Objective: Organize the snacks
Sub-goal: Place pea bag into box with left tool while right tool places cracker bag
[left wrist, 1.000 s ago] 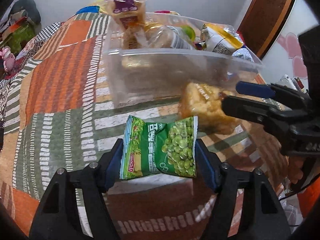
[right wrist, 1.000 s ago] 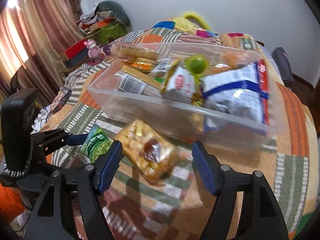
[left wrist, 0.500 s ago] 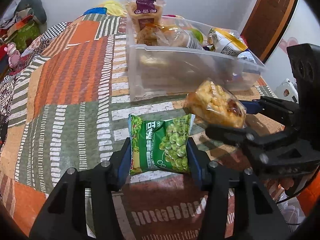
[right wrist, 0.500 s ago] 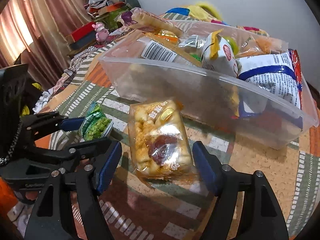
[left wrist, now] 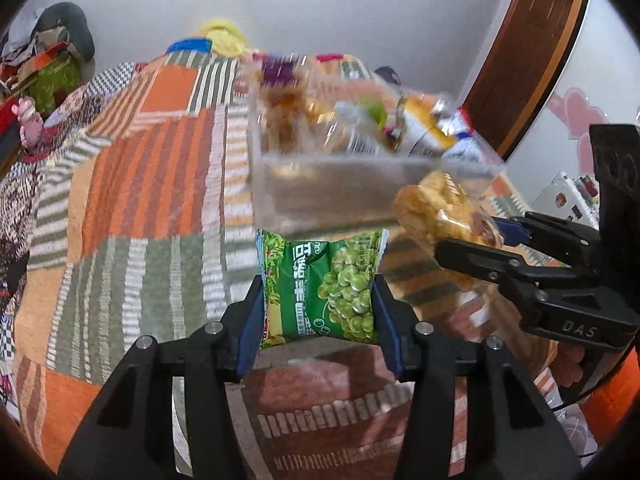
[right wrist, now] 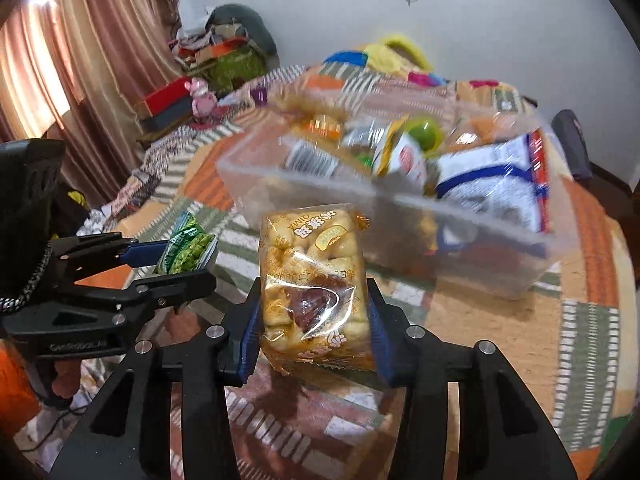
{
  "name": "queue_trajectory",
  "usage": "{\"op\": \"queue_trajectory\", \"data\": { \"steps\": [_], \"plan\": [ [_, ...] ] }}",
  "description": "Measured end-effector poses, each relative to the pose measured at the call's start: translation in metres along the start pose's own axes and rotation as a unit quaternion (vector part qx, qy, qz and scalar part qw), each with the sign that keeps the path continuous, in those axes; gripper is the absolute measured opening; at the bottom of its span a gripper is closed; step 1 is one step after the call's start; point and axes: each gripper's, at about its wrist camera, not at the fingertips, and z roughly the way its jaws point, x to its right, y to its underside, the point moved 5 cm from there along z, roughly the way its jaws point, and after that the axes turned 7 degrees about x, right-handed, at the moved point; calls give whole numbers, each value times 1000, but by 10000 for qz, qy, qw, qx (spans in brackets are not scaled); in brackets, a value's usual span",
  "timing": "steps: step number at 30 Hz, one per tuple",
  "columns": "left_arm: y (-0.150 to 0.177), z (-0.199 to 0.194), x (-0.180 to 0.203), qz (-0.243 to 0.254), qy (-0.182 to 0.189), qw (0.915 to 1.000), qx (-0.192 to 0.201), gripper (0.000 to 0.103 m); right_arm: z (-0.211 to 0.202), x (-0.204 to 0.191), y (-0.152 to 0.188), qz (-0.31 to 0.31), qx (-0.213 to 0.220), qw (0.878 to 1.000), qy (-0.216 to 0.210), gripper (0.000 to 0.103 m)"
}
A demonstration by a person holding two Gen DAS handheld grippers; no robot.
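My left gripper (left wrist: 318, 320) is shut on a green pea snack packet (left wrist: 322, 286) and holds it above the patchwork cloth. It also shows in the right wrist view (right wrist: 186, 250), at the left. My right gripper (right wrist: 312, 328) is shut on a clear yellow packet of puffed snacks (right wrist: 314, 284), lifted off the cloth; it shows in the left wrist view (left wrist: 444, 210) at the right. A clear plastic bin (left wrist: 340, 196), holding several snack packets, stands just beyond both packets and shows in the right wrist view (right wrist: 400, 216) too.
The patchwork cloth (left wrist: 152, 184) covers the surface. A pink toy (right wrist: 202, 98) and boxes lie at the far left. A brown door (left wrist: 528, 52) stands at the right. A dark bag (right wrist: 572, 148) sits past the bin.
Both grippers have closed on their packets and lifted them off the cloth. The views have tilted up and drawn nearer the bin.
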Motion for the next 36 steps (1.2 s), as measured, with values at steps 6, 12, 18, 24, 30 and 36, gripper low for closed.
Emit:
{"op": "queue_trajectory", "data": {
  "steps": [6, 12, 18, 24, 30, 36],
  "plan": [
    [-43, -22, 14, 90, 91, 9987, 496, 50, -22, 7, -27, 57, 502, 9986, 163, 42],
    [-90, -25, 31, 180, 160, 9957, 894, 50, -32, 27, -56, 200, 923, 9944, 479, 42],
    [-123, -5, 47, 228, 222, 9948, 966, 50, -23, 46, -75, 288, 1066, 9914, 697, 42],
    [-140, 27, 50, 328, 107, 9955, 880, 50, -4, 62, -81, 483, 908, 9921, 722, 42],
    [-142, 60, 48, 290, 57, 9976, 624, 51, 21, 73, -79, 620, 638, 9932, 752, 42],
    [-137, 78, 42, 176, 36, 9991, 377, 53, 27, 75, -77, 651, 567, 9937, 714, 44]
  ]
}}
